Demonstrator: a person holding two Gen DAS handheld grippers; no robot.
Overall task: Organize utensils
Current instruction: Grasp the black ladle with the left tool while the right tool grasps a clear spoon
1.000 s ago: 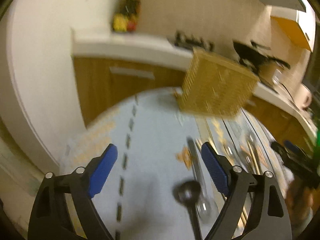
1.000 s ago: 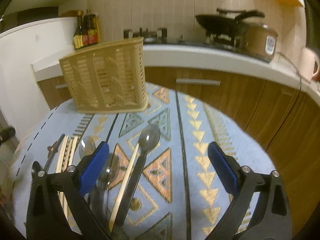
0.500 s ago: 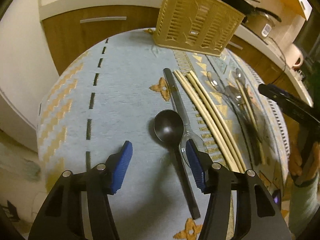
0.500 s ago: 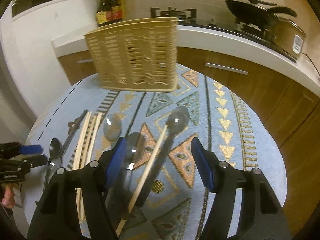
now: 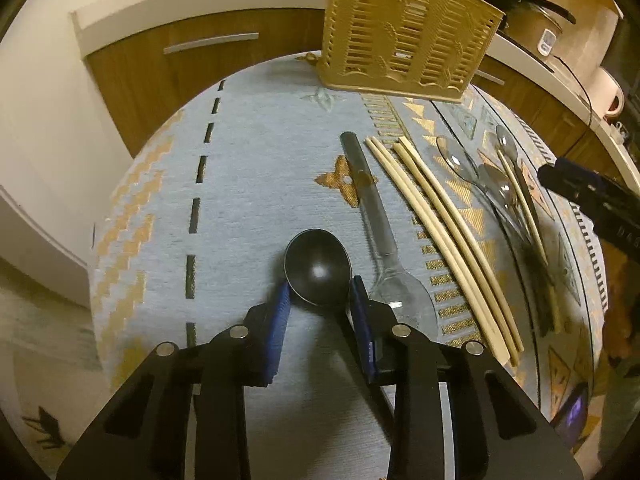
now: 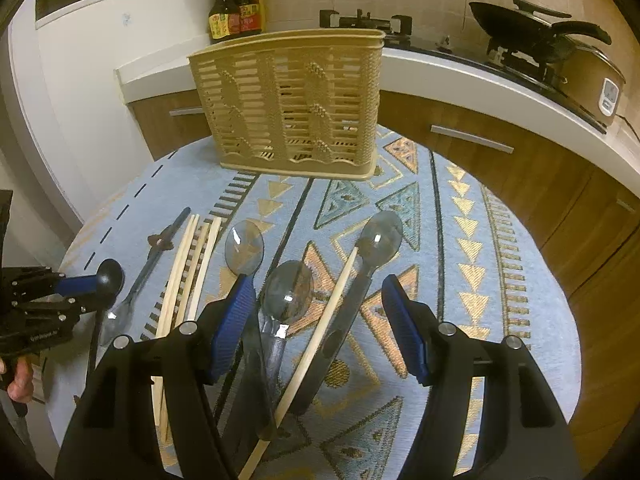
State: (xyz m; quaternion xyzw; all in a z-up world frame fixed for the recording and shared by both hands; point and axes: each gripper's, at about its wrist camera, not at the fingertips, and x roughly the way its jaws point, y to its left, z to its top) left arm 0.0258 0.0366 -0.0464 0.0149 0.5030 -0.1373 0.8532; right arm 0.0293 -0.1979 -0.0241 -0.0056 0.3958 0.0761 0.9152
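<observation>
The left tongs [image 5: 318,294] have drawn in around a matte black spoon [image 5: 318,266] — half a second ago their blue ribbed pads stood spread above it, and now both pads press the rear flanks of its round, dished bowl, pinching it low on the worktop [image 5: 240,184]. The spoon's thin dark handle runs back under the tongs. Just right of it lies a clear plastic spoon [image 5: 384,236] with a grey, flat handle and a glassy oval bowl touching the right pad's side.

Beyond that, pale wooden chopsticks [image 5: 440,224] lie side by side as long, slim, square-tipped rods, roughly parallel. Further right sits a loose cluster of translucent spoons [image 6: 290,292] with smoky bowls, crossed by a single chopstick [image 6: 320,332] whose tip rests on the bowl of the rightmost spoon [image 6: 380,236].

The right tongs [image 6: 316,320] hover spread wide over that cluster, gripping nothing; the gap between their pads looks broader than a moment ago and they sit lower, nearer the spoons.

The worktop is round, covered in a woven light-blue cloth with gold triangles and black dashes. At its far edge stands the tan plastic utensil basket [image 6: 288,108] — upright, oblong, with slatted, lattice-like walls and a scalloped base. Behind it, sauce bottles [image 6: 236,4] stand on the white kitchen counter, a black pan [image 6: 520,32] on the stove.
</observation>
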